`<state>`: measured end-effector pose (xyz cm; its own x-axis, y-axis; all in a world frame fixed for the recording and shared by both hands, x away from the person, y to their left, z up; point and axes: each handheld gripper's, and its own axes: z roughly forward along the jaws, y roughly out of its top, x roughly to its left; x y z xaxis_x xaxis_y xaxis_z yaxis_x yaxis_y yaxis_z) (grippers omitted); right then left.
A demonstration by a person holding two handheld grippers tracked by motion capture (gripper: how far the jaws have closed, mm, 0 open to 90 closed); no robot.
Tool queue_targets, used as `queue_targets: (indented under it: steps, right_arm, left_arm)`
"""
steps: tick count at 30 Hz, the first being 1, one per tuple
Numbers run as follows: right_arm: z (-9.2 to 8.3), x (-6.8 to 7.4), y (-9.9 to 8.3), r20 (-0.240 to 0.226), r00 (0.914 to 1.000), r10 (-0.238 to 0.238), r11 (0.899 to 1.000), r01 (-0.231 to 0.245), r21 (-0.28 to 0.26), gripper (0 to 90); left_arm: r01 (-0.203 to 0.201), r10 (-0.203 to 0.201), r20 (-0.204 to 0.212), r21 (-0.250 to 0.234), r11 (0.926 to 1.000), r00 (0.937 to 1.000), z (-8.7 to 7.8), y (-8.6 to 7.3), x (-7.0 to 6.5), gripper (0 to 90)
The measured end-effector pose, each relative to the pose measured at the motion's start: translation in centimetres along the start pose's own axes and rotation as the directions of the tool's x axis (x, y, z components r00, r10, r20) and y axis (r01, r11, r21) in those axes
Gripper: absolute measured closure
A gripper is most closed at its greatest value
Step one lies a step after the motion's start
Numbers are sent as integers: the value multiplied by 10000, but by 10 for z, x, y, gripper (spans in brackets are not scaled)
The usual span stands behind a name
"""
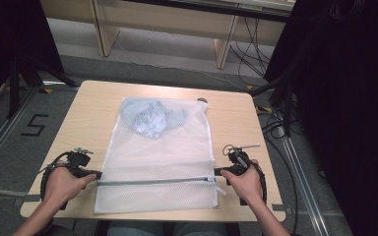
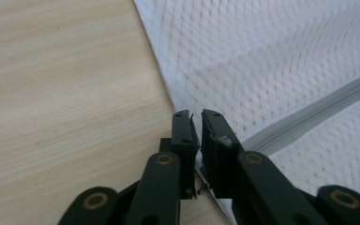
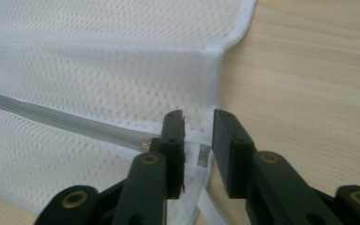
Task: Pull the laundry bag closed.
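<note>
**Mesh bag zipped flat on the table, a gripper at each end of the zip**

A white mesh laundry bag (image 1: pixel 157 162) lies flat on the light wooden table (image 1: pixel 91 118), its long side running away from the person. Through the netting at the far end a bundled pale blue garment (image 1: pixel 150 118) shows, bunched up near the top edge; it carries some print, too blurred to read. The rest of the bag looks flat.

A grey zipper (image 1: pixel 152 182) crosses the bag from side to side near the person's end. In the right gripper view its metal end sits just beside the bag's white hem, with a short white ribbon tab trailing off the corner onto the wood.

The left gripper (image 1: pixel 96 174) is at the bag's left edge, where the zip begins. In the left gripper view its jaws are nearly together with the bag's white hem pinched between them, a scrap of white showing on one pad.

The right gripper (image 1: pixel 217 171) is at the bag's right edge by the zip's end. Its jaws stand apart, a clear gap between the pads, the hem and tab lying under that gap without being pressed.

On the grey floor to the left of the table a black numeral "5" (image 1: pixel 33 125) is marked.
</note>
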<state>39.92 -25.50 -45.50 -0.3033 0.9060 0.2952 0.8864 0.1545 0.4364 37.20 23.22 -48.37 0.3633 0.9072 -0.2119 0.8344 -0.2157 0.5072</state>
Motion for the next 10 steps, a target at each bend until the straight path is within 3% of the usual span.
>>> queue_targets:
  steps: [1, 2, 3, 4, 6, 8, 9, 10]
  right_arm:
    - [3, -3, -1, -25, 9998, -210, 9990, 209, -408, 724]
    - [1, -5, -2, -3, 10000, -58, 9998, 58, -166, 717]
    - [3, -7, -3, -1, 9999, -141, 9977, 141, -660, 711]
    - [0, -8, -3, 42, 10000, 7, 9999, -7, -155, 703]
    - [0, -14, -4, 72, 9995, -318, 9987, 321, -396, 686]
    - [-2, -12, -4, 47, 9998, 217, 9996, -216, -177, 671]
    - [0, -15, -5, 64, 9997, -233, 9988, 236, -439, 666]
    - [0, -16, -5, 40, 9997, -249, 9986, 251, -471, 661]
  left_arm:
    - [112, -112, 0, -259, 9996, 9999, -2, 0, 0, 787]
    - [186, -188, -39, -401, 9990, 9998, -4, 0, 1, 772]
    - [81, -86, -102, -543, 9985, 9999, -5, 0, 2, 755]
    - [253, -268, -166, -802, 9965, 9995, -4, 0, 1, 734]
    - [221, -235, -138, -923, 9955, 9996, -5, 0, 3, 693]
    - [444, -460, -118, -1081, 9931, 9989, -4, 1, 3, 653]
    - [411, -425, -100, -1082, 9933, 9990, -4, 1, 4, 635]
    - [490, -503, -93, -1094, 9928, 9987, -4, 1, 4, 622]
